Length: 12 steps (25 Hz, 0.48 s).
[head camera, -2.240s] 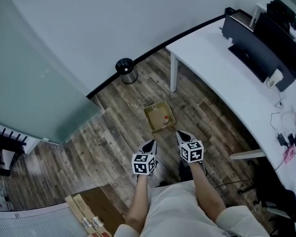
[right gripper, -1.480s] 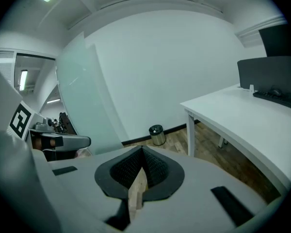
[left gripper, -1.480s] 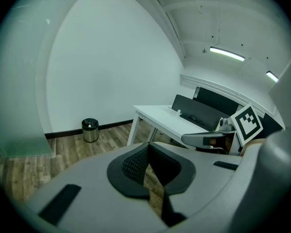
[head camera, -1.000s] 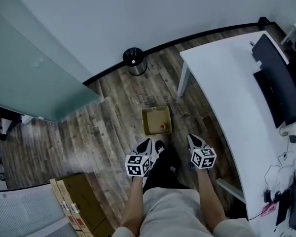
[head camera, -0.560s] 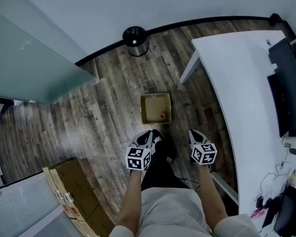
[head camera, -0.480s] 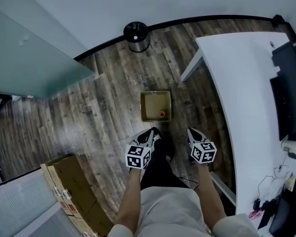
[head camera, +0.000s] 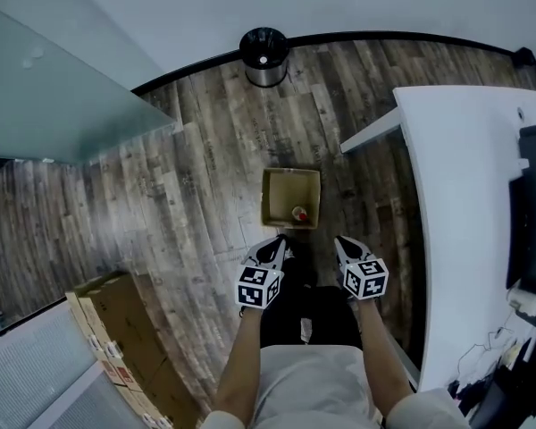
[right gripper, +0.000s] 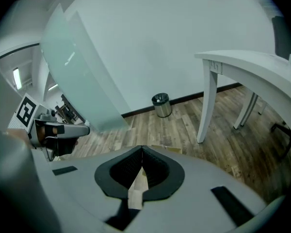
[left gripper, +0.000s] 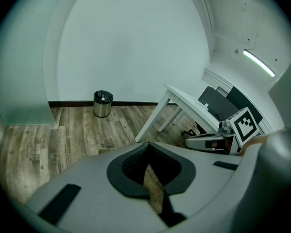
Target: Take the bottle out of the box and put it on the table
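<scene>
An open cardboard box stands on the wood floor. Inside it, near the right corner closest to me, is a small bottle with a red cap. My left gripper hovers just short of the box's near left corner. My right gripper is off the near right corner. Each is shut with nothing between its jaws. The left gripper view shows the jaw tips meeting over the floor, and the right gripper view shows the same. The bottle is hidden in both gripper views.
A white table runs down the right side, its leg beyond the box. A steel trash can stands by the far wall. Stacked cardboard cartons lie at the lower left, beside a frosted glass partition.
The head view has swung, so the table sits further right and the box a little higher. Both grippers have sunk toward the floor by the box's near edge, still shut and empty.
</scene>
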Each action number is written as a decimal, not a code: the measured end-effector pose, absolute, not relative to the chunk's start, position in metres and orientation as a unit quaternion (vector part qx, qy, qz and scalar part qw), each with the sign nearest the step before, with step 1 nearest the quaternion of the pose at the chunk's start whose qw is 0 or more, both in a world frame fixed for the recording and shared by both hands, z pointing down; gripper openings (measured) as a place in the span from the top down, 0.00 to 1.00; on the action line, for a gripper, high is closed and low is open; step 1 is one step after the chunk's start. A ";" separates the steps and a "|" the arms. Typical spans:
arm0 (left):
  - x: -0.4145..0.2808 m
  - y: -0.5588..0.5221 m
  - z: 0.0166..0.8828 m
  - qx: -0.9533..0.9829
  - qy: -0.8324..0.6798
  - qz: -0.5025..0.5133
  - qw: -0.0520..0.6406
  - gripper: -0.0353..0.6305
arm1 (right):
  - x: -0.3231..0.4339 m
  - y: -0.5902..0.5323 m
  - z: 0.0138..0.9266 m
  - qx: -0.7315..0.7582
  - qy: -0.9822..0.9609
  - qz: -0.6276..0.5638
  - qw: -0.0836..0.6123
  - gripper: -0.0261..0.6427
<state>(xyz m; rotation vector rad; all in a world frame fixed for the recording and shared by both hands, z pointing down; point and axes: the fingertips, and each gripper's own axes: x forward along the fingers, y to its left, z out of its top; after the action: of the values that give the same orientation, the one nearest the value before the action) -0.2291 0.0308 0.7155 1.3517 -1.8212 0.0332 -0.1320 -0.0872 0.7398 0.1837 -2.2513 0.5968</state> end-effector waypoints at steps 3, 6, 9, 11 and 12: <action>-0.242 0.030 0.733 0.527 -0.730 0.007 0.436 0.93 | -0.152 -0.090 0.758 0.056 -0.887 0.214 0.404 0.90; -0.249 0.031 0.747 0.519 -0.730 0.000 0.445 0.93 | -0.165 -0.088 0.780 0.044 -0.884 0.199 0.421 0.90; -0.253 0.033 0.763 0.513 -0.731 -0.001 0.450 0.93 | -0.173 -0.085 0.799 0.030 -0.880 0.193 0.432 0.90; -0.255 0.036 0.774 0.509 -0.731 0.002 0.454 0.93 | -0.175 -0.083 0.814 0.020 -0.878 0.189 0.440 0.90; -0.256 0.037 0.780 0.507 -0.732 0.004 0.456 0.93 | -0.175 -0.082 0.822 0.015 -0.876 0.186 0.444 0.90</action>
<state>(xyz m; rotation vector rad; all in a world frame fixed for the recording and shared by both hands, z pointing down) -0.2562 0.0371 0.7798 1.2493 -1.8048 0.0096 -0.1752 -0.0824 0.8222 0.0373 -2.1725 0.4605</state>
